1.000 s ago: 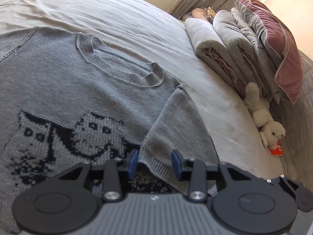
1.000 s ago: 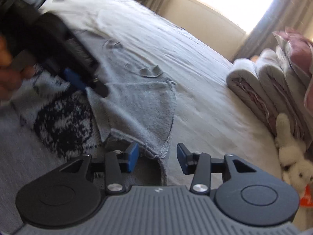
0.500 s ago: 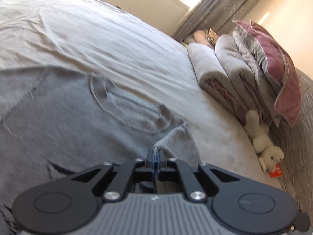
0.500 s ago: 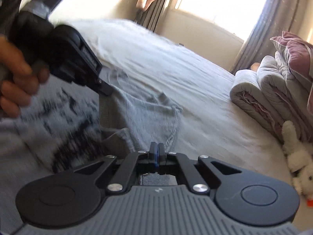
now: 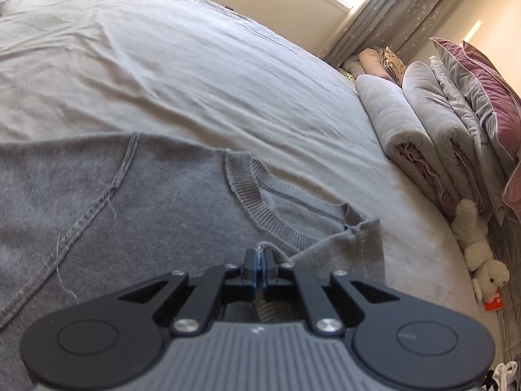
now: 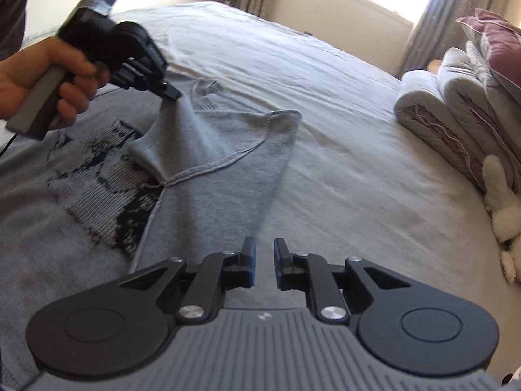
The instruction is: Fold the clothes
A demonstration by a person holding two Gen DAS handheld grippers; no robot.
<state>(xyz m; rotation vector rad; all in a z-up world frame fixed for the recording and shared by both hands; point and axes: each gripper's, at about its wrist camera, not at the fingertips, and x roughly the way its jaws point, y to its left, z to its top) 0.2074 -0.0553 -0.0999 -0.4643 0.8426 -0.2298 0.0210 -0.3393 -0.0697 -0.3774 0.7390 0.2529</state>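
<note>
Sweater fabric, grey knit, spreads across the bed in the left wrist view, ribbed collar toward the folded blankets. The left gripper is clenched on a pinch of its sleeve edge.

From the right wrist view, the right gripper hangs over the sweater's flank with nothing between its blue pads; its jaws have just been opening. A hand holds the left gripper, lifting the sleeve above the dark knitted pattern.
</note>
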